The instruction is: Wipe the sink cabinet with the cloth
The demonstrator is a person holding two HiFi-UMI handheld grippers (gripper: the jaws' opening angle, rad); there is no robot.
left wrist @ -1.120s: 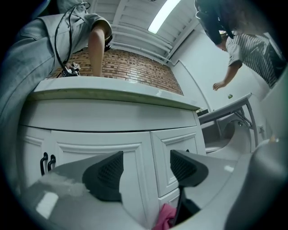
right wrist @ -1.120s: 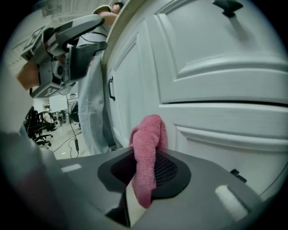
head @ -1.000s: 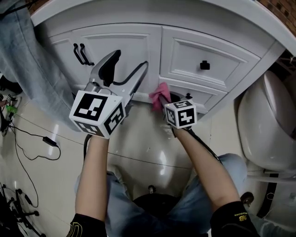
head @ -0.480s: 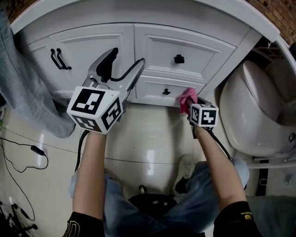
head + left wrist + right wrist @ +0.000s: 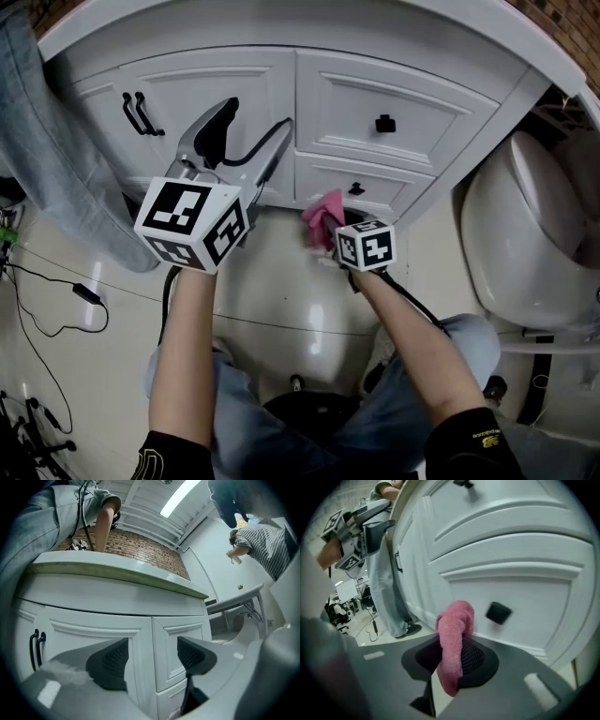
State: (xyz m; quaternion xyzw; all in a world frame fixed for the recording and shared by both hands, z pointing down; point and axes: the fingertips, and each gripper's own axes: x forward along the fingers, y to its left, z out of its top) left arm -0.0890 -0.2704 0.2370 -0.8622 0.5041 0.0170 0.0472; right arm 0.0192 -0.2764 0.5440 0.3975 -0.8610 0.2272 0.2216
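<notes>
The white sink cabinet (image 5: 234, 80) fills the top of the head view, with two black door handles (image 5: 141, 112) and drawer knobs (image 5: 385, 123). My right gripper (image 5: 336, 228) is shut on a pink cloth (image 5: 325, 214), which is pressed against the bottom edge of the lower drawer, just left of its knob (image 5: 356, 188). In the right gripper view the cloth (image 5: 453, 637) hangs folded between the jaws, next to that knob (image 5: 498, 612). My left gripper (image 5: 261, 120) is held open in front of the cabinet door (image 5: 93, 634) and holds nothing; its pads (image 5: 110, 660) are wide apart.
A white toilet (image 5: 525, 234) stands right of the cabinet. A person's grey trouser leg (image 5: 56, 141) is at the left, with black cables (image 5: 56, 281) on the glossy tile floor. Another person in a striped shirt (image 5: 262, 541) shows in the left gripper view.
My right gripper has swept the pink cloth leftward along the lower drawer, from right of its knob to left of it. The left gripper has stayed open in place.
</notes>
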